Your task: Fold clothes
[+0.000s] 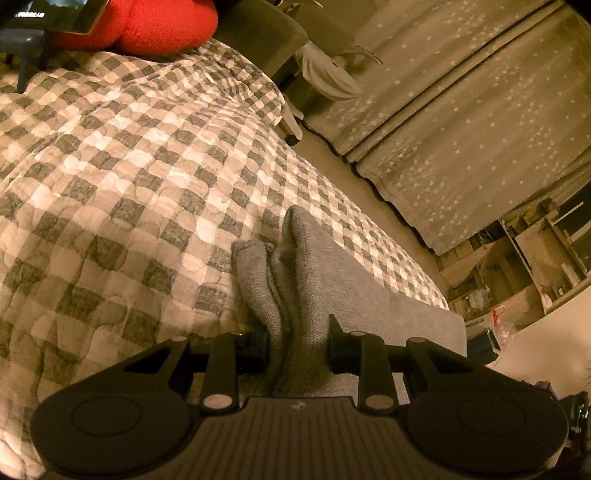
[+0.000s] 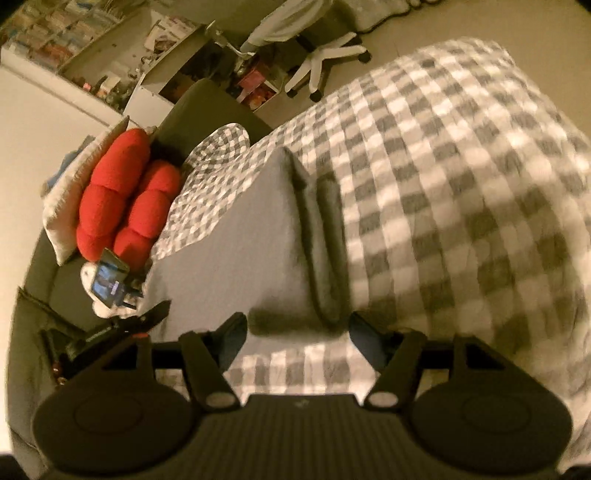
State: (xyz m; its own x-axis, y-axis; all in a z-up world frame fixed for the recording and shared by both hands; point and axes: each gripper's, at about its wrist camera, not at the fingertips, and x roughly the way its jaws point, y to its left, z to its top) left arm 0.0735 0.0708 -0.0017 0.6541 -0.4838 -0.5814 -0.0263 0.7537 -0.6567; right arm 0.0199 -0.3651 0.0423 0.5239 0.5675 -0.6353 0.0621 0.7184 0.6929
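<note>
Left gripper [image 1: 297,347] clenched on bunched grey knit [image 1: 295,266], lifted over the checked quilt [image 1: 110,166]. Right gripper [image 2: 297,332] released, just short of the knit's edge. Best lower, flatten, align edges.

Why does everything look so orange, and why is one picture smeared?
Both views: warm, dim indoor light tints everything orange-yellow, and the fisheye bends straight edges. Left wrist view: sharp, the grey knit garment shows its weave. Right wrist view: motion blur smears the checkered quilt; the garment casts a dark shadow at its near edge.

The checkered quilt [image 1: 122,177] lies open across the left of the frame, blocked only by a red cushion [image 1: 147,26] at upper left.
</note>
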